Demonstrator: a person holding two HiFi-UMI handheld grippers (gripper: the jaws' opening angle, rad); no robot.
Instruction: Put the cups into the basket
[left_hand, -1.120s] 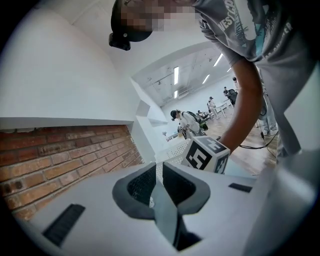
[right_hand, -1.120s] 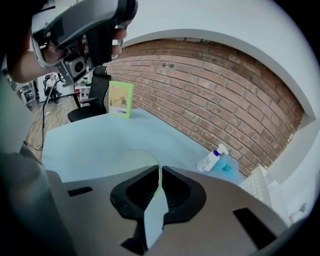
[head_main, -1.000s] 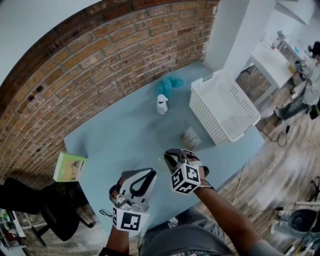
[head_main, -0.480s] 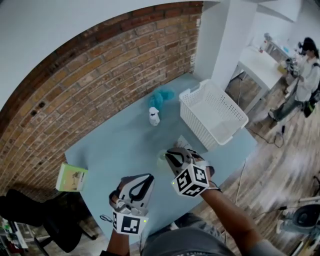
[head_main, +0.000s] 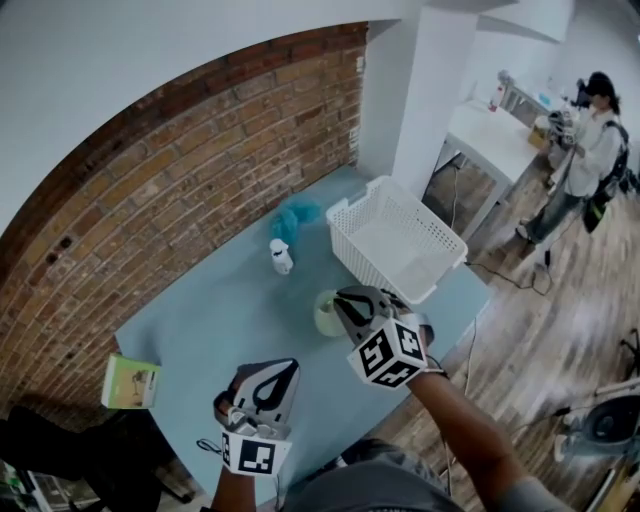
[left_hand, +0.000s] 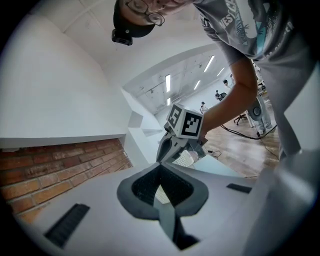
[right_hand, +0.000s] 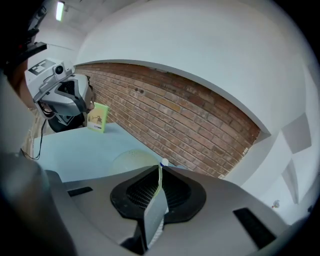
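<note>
The pale green cup (head_main: 326, 313) has its rim pinched in your right claw (head_main: 345, 302), whose jaws are closed on that thin wall (the right gripper view shows the rim edge-on between the pads). The cup juts out to the claw's left, over the blue table (head_main: 210, 310), near the front corner of the white basket (head_main: 370, 262). Your left claw (head_main: 272, 375) is nearer you, jaws together on nothing. A white bottle (head_main: 281, 257) and a teal cloth (head_main: 293, 218) lie beyond the cup.
</note>
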